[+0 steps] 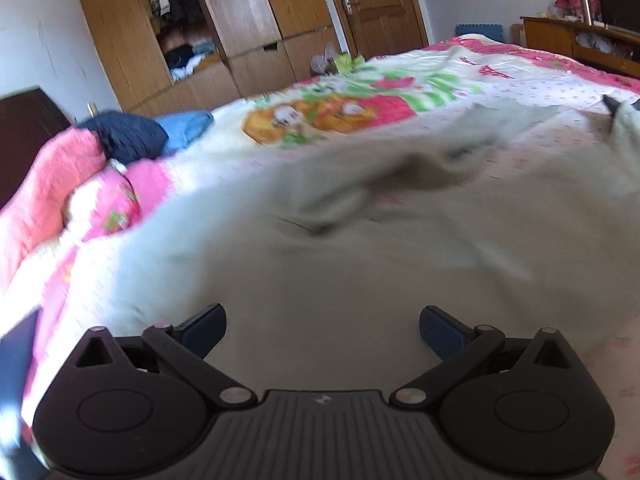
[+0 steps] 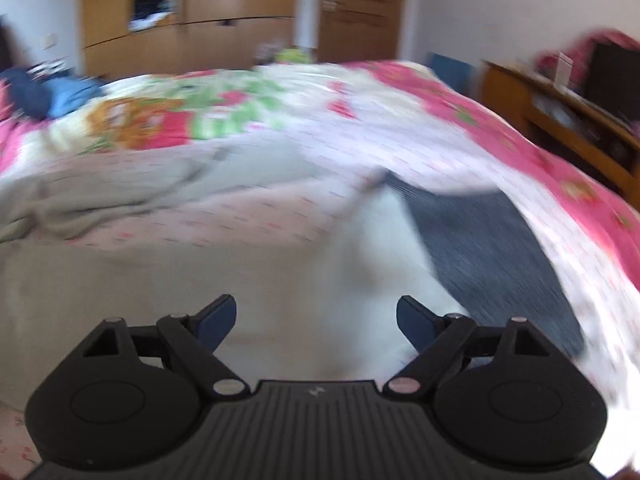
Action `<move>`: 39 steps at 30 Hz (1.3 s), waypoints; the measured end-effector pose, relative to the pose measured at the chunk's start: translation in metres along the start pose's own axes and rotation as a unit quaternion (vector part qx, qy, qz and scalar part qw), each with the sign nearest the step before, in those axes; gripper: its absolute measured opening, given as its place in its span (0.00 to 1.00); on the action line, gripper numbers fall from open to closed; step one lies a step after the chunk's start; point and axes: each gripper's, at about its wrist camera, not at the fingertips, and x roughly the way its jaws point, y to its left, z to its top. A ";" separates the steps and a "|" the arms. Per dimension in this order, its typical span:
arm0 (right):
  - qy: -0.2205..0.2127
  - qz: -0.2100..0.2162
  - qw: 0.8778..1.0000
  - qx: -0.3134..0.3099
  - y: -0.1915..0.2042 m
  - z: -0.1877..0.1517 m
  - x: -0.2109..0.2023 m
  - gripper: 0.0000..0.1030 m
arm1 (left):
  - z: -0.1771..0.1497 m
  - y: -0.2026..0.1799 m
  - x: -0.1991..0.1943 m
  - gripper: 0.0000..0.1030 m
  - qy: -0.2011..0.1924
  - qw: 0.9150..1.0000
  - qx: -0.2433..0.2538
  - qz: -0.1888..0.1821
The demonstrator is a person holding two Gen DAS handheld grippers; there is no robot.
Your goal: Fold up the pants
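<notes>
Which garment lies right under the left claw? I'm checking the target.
The pale grey-green pants, spread under the open left claw; the navy garment lies bunched far off.

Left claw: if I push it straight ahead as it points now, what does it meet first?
Most likely the grey-green pants spread on the bed, directly ahead of the open left claw. Blur hides the depth.

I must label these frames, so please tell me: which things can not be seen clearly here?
- Pants: left wrist view, near edge hidden behind the left gripper.
- Pants' outline: right wrist view, motion blur.
- Dark cloth: right wrist view, blurred, unidentifiable.
</notes>
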 end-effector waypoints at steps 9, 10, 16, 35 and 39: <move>0.007 0.187 0.962 -0.198 0.171 0.116 0.129 0.83 | 0.050 0.147 0.094 0.85 0.018 0.998 0.021 0.052; 0.009 0.197 0.957 -0.211 0.187 0.124 0.142 0.83 | 0.055 0.158 0.107 0.80 0.027 0.999 0.015 0.042; 0.080 0.255 0.935 -0.234 0.234 0.154 0.185 0.83 | 0.074 0.206 0.161 0.79 0.069 0.997 -0.018 -0.031; 0.160 0.256 0.922 -0.242 0.272 0.166 0.215 0.33 | 0.082 0.203 0.222 0.26 0.156 0.982 -0.058 -0.086; 0.126 0.265 0.929 -0.227 0.264 0.173 0.184 0.03 | 0.092 0.199 0.185 0.23 0.104 0.992 -0.045 -0.053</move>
